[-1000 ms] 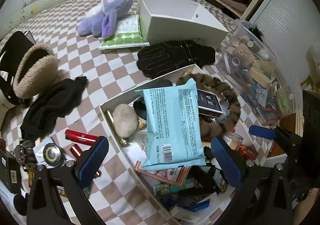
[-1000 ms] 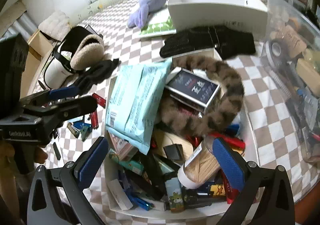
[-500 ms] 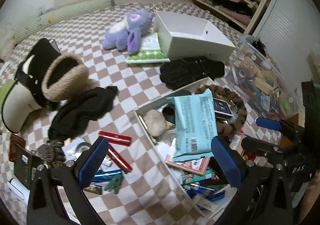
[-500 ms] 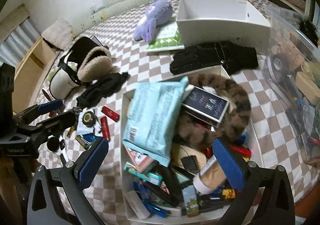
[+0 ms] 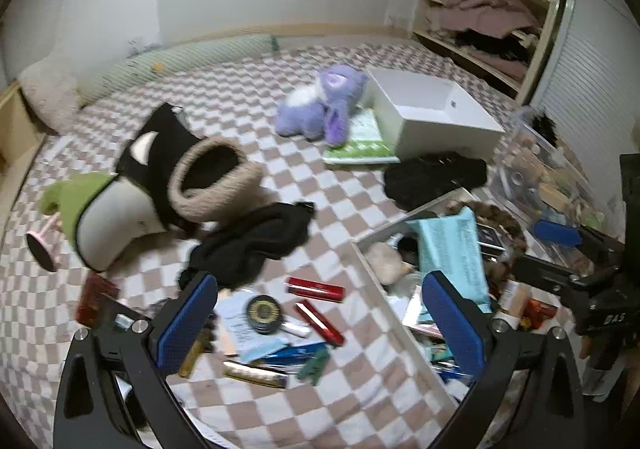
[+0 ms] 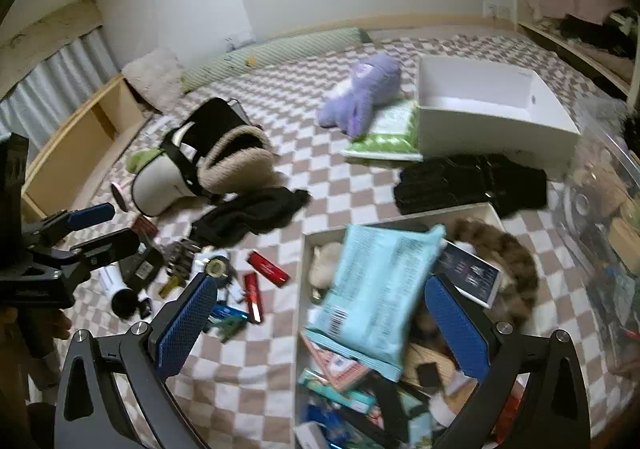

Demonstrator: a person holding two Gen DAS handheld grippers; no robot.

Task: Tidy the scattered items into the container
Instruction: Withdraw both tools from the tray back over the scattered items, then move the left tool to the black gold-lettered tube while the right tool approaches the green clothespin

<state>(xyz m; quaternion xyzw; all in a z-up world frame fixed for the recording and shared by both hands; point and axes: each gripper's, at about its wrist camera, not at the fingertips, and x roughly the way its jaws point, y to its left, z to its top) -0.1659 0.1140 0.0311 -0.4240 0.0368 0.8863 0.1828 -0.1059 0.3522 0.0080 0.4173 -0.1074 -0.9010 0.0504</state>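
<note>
1. Claws first: the left claw [image 5: 320, 319] is spread wide with nothing between its blue pads, and the right claw [image 6: 320, 323] is likewise spread and empty.
2. Compared with a second ago, both views have pulled back and up; the checkered bed [image 5: 248, 89] now fills far more of each frame, and the far wall and shelf show at the top.
3. The white container [image 6: 302, 249] sat centred under the left claw a second ago; it now lies at the lower right of the left view, with the left claw above the loose clutter instead.
4. In the right view the container sits at lower centre-right, crammed full, with the pale blue packet [image 6: 380, 289] lying on top and a brown furry piece [image 6: 516, 261] curled along its right side.
5. Scattered items lie on the bed left of the container: a red tube [image 5: 316, 288], a round black tin [image 5: 263, 309], a black cloth [image 5: 256, 241] and a fleece-lined boot [image 5: 160, 185].
6. Further up, a purple plush toy [image 5: 320, 105] lies beside an empty white box [image 5: 436, 117], with black gloves [image 5: 436, 177] just below the box.
</note>
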